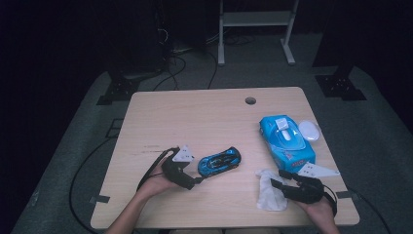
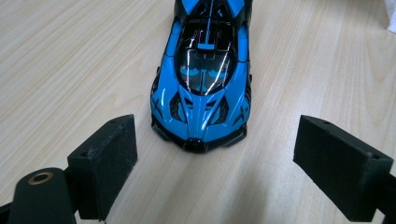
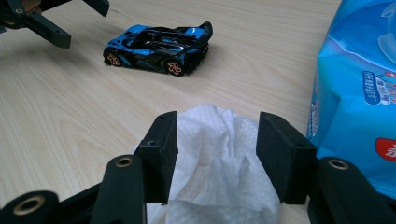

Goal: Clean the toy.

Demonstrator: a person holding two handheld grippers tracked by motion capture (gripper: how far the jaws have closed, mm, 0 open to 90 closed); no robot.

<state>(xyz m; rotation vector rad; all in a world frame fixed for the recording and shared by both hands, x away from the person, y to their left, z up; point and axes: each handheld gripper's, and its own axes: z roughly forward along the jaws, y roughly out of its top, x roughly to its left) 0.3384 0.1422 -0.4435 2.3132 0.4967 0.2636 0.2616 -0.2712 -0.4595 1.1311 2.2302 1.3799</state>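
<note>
While most of its pale wooden top lies bare, the table (image 1: 195, 117) carries its few things toward the near and right sides, so the far half and the left edge offer wide open room. A small round hole (image 1: 250, 101) sits near the far edge. Close to the right edge lies the blue wipes pack (image 1: 286, 139), with a white round lid (image 1: 309, 130) just beside it, nearer that edge still. The pack's near end stands close to the right gripper (image 1: 278, 178), leaving little room on that side. A crumpled white wipe (image 1: 270, 192) rests near the front edge, just left of the pack; in the right gripper view the wipe (image 3: 217, 149) bulges up between the two black jaws, which stand at a middling width on either side of it, and I cannot tell whether the pads press it. Near the table's middle, toward the front, sits the blue toy car (image 1: 219, 161) on its wheels, well apart from the wipe, with bare wood all round. The left gripper (image 1: 198, 179) is low just beside the car; in the left gripper view the car (image 2: 203, 88) points nose-first at the gap, jaws spread wide, pads clear of it.
</note>
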